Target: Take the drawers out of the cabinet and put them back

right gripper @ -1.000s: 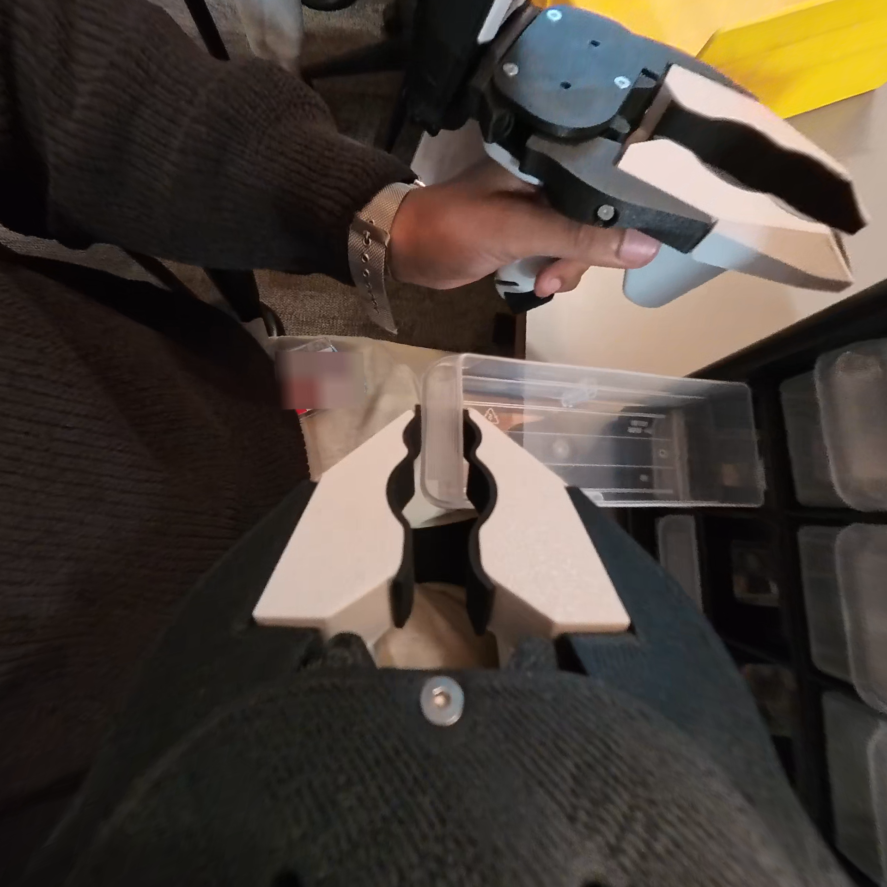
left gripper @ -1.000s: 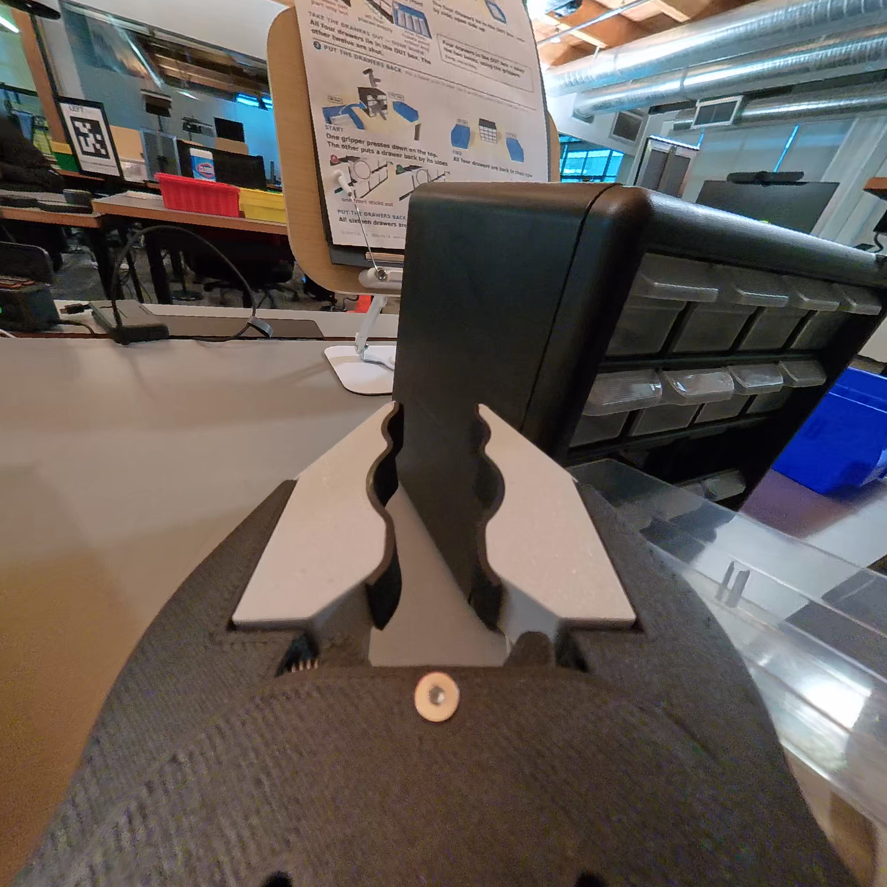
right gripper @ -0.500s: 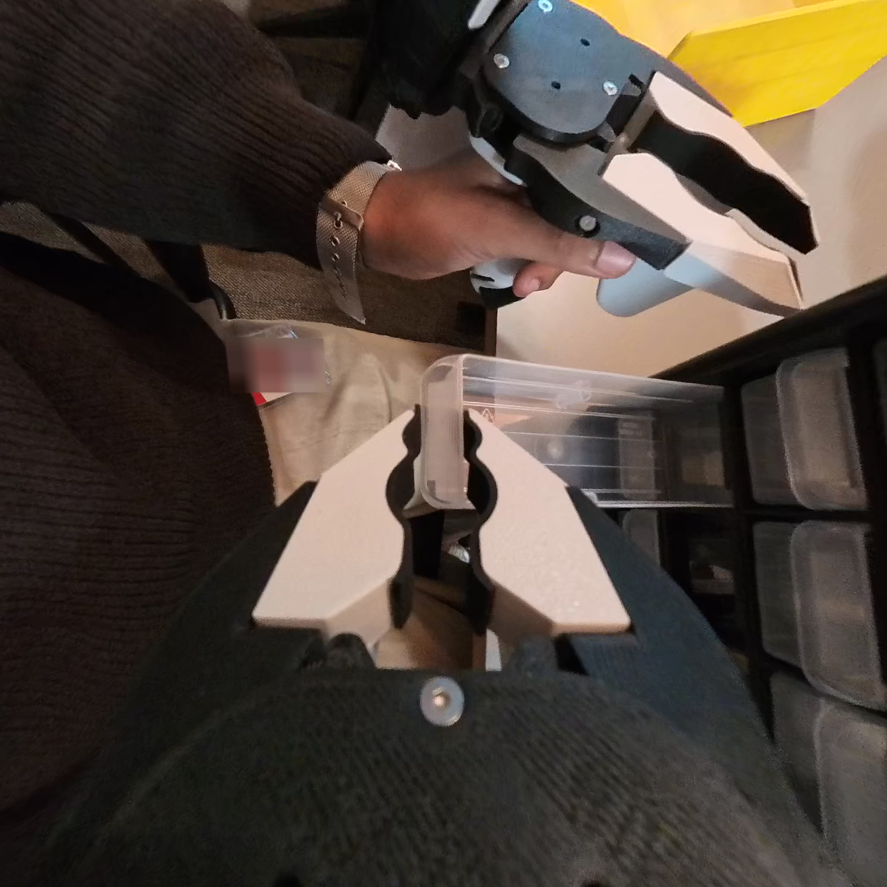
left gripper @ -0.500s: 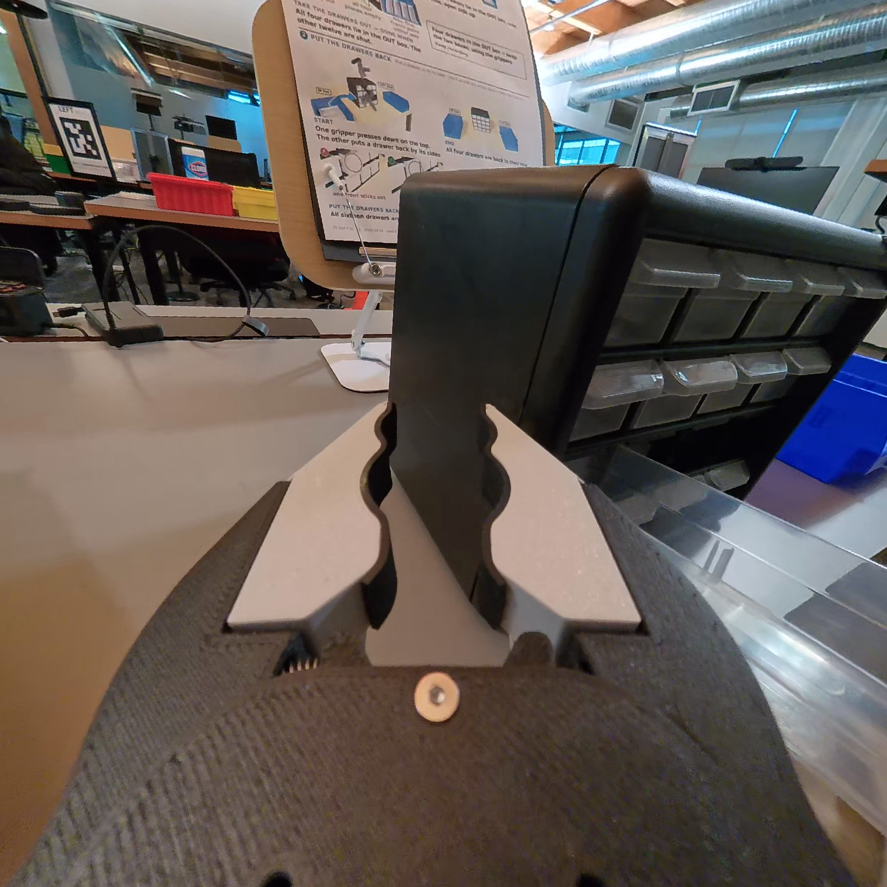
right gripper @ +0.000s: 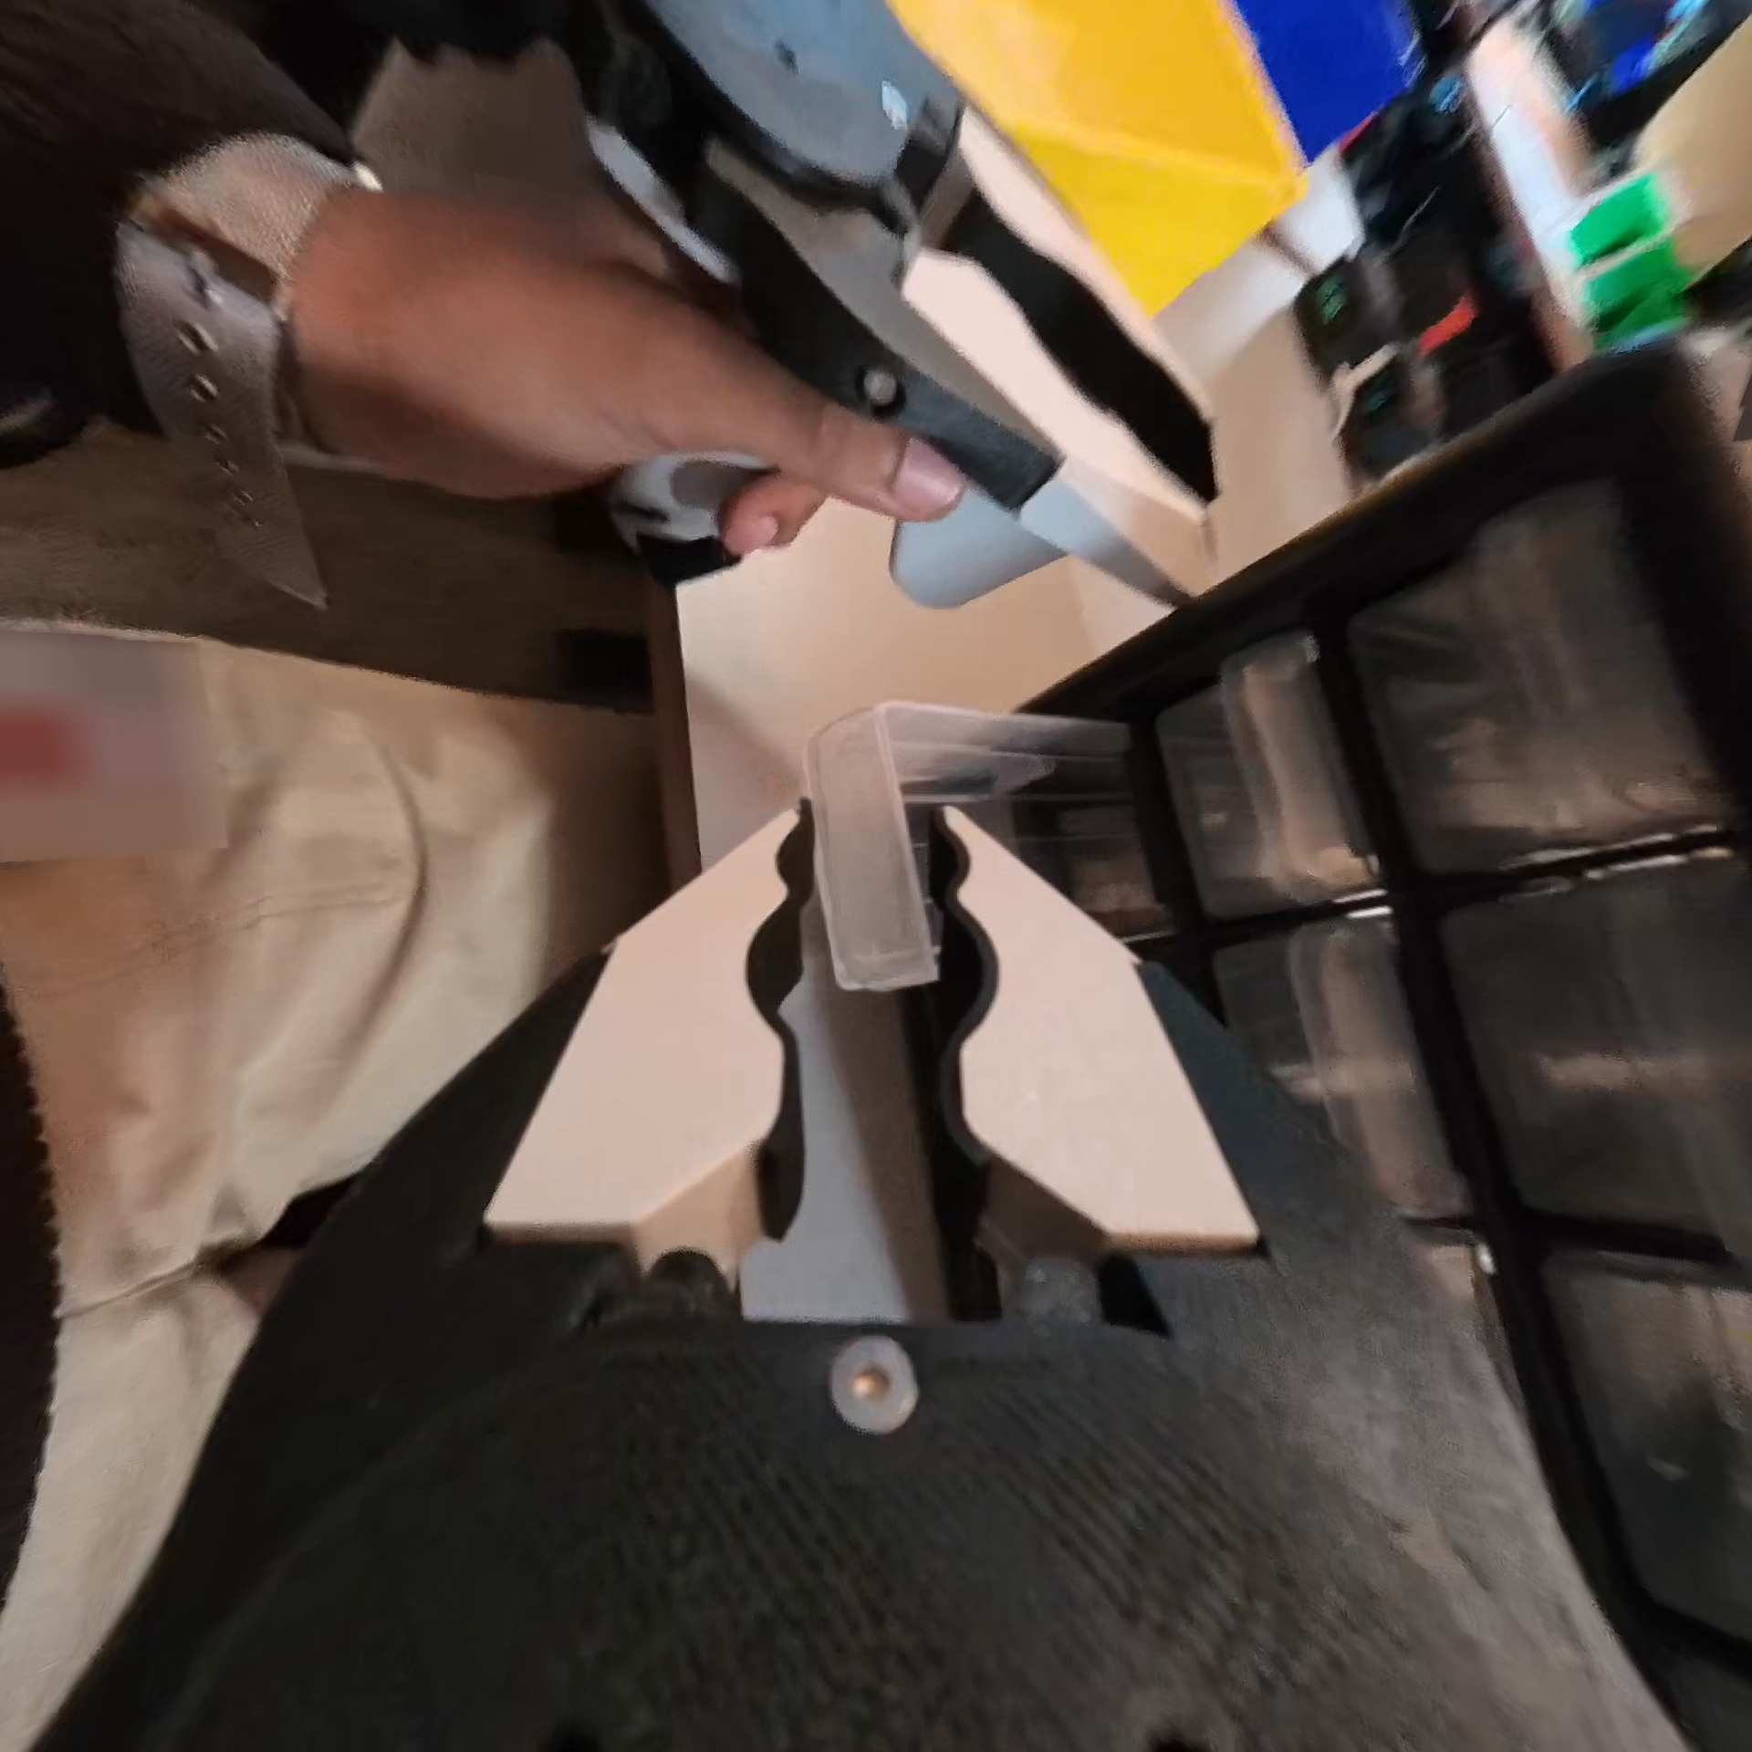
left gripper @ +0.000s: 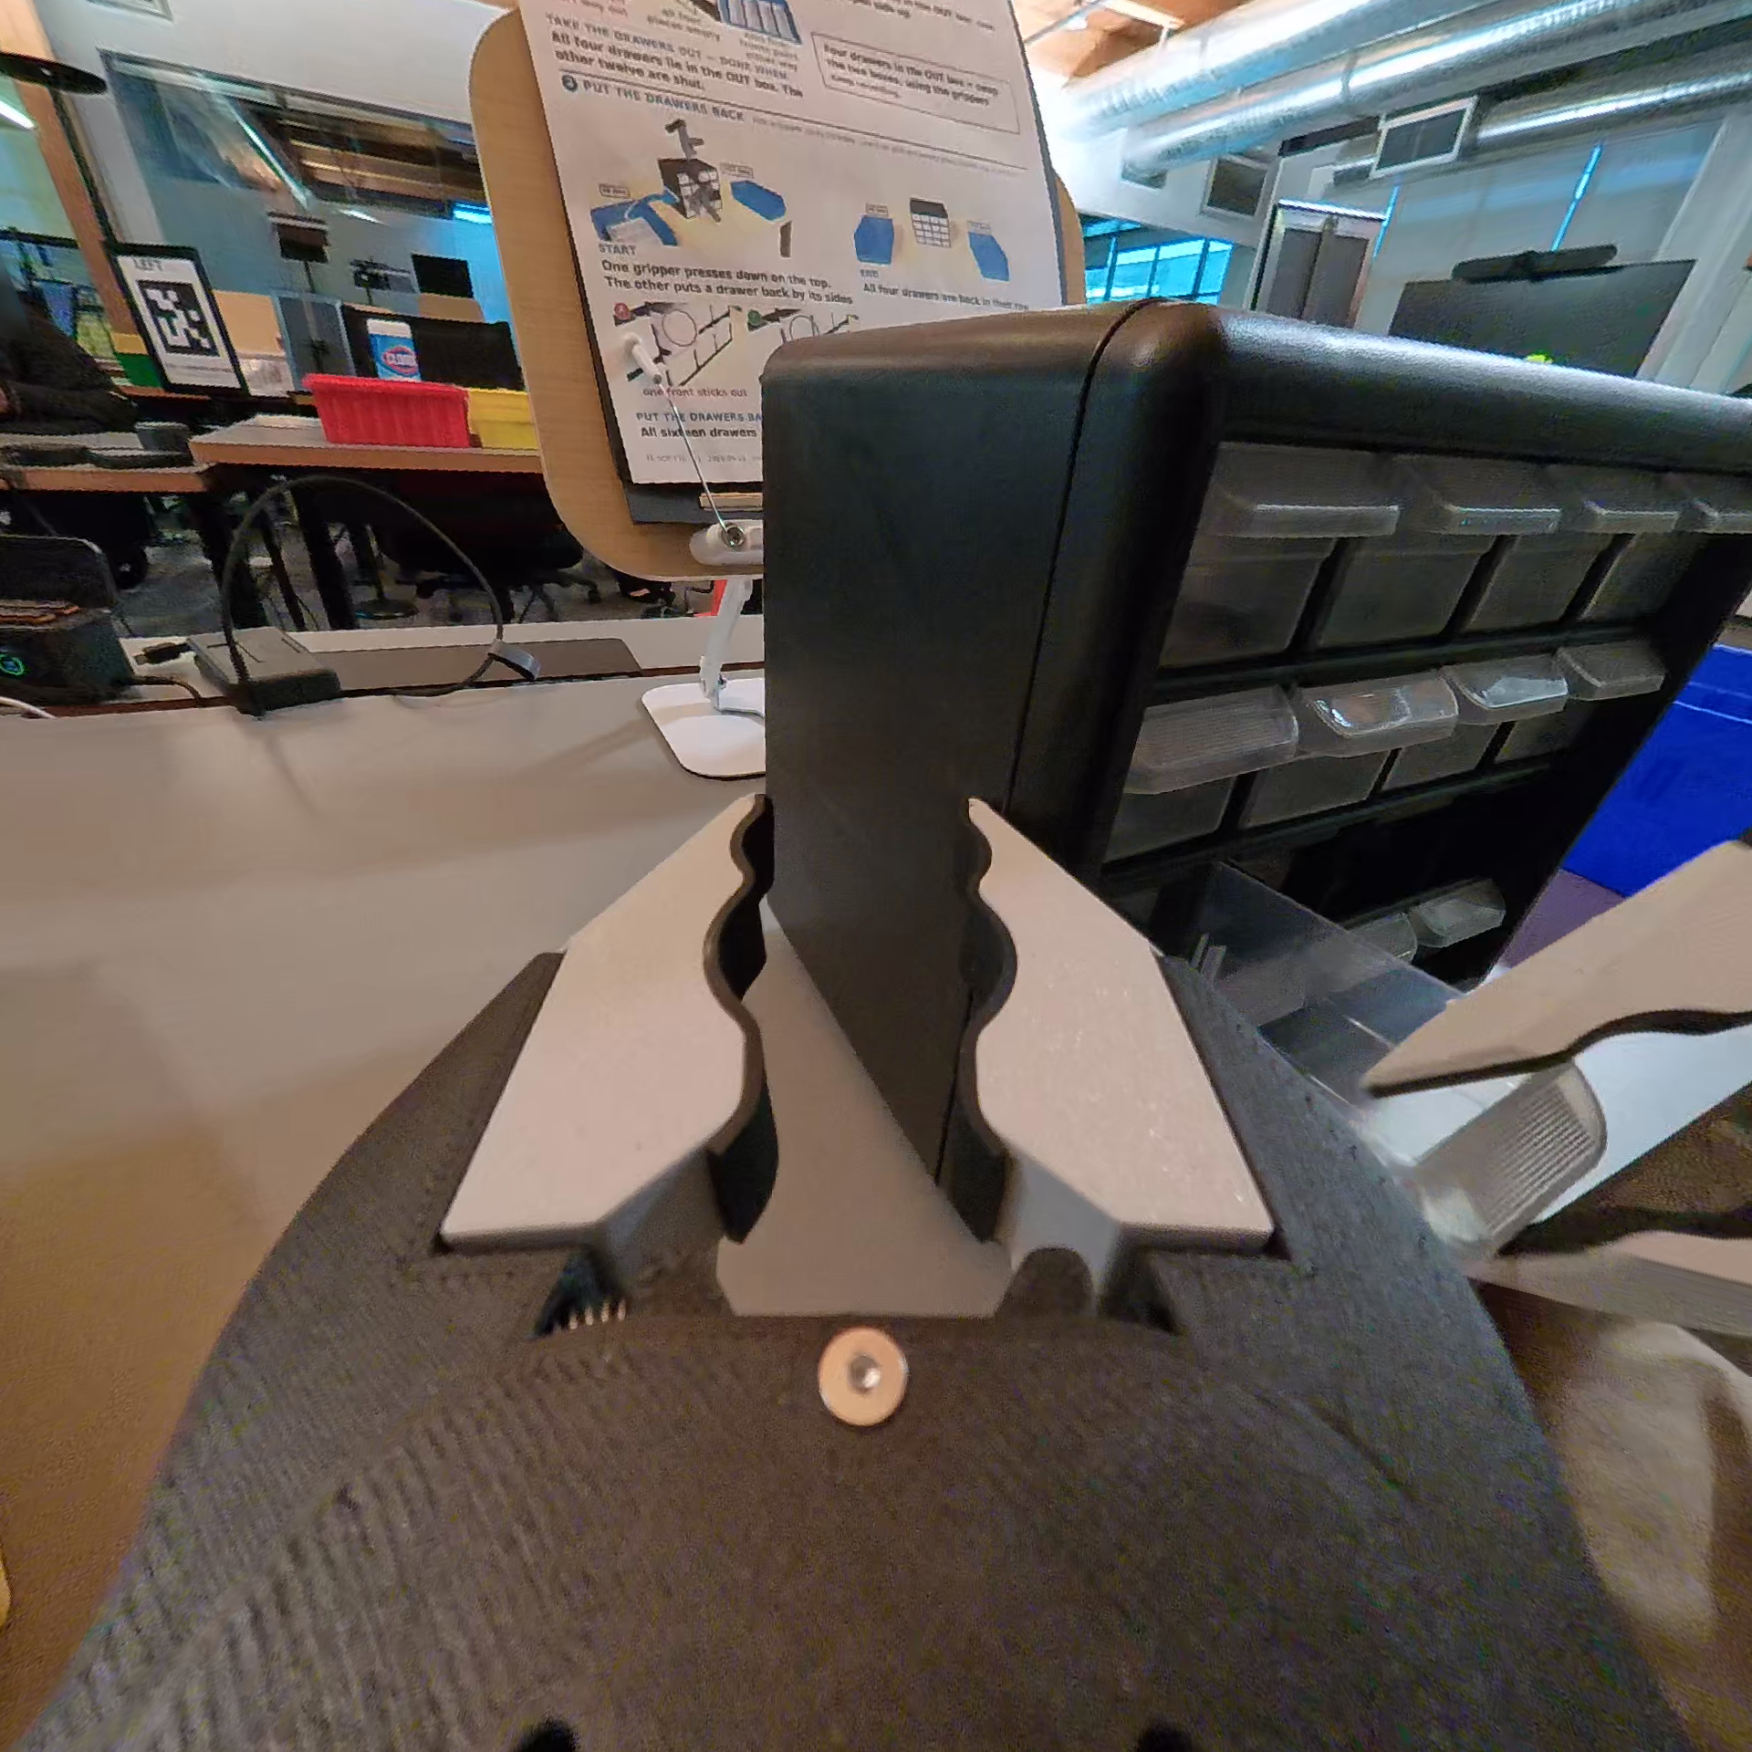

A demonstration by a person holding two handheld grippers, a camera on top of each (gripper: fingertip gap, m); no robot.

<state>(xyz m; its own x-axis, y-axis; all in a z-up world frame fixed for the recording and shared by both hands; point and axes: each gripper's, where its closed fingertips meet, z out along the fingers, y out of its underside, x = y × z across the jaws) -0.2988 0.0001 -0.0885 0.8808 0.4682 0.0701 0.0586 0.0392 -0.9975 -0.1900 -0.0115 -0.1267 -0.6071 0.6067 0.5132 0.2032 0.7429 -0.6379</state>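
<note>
A black cabinet (left gripper: pixel 910 588) with rows of small clear drawers stands on the beige table. One clear drawer (left gripper: pixel 1308 976) sticks out of a low slot at its left end. My right gripper (right gripper: pixel 872 815) is shut on that drawer's (right gripper: pixel 986 749) front handle, with the drawer's rear inside the cabinet (right gripper: pixel 1327 550). It also shows at the right edge of the left wrist view (left gripper: pixel 1422 1166). My left gripper (left gripper: pixel 863 825) is open and empty, close to the cabinet's left side wall. A hand holds it in the right wrist view (right gripper: pixel 1190 545).
An instruction sheet on a wooden stand (left gripper: pixel 777 190) stands behind the cabinet. A blue bin (left gripper: pixel 1669 787) sits to the cabinet's right and a yellow bin (right gripper: pixel 1119 123) beyond my left gripper. Bare table (left gripper: pixel 284 901) spreads to the left. The person's body is close behind.
My right gripper has moved toward the cabinet, and the clear drawer has slid deeper into its slot. The right gripper now shows in the left wrist view. The left gripper stays open.
</note>
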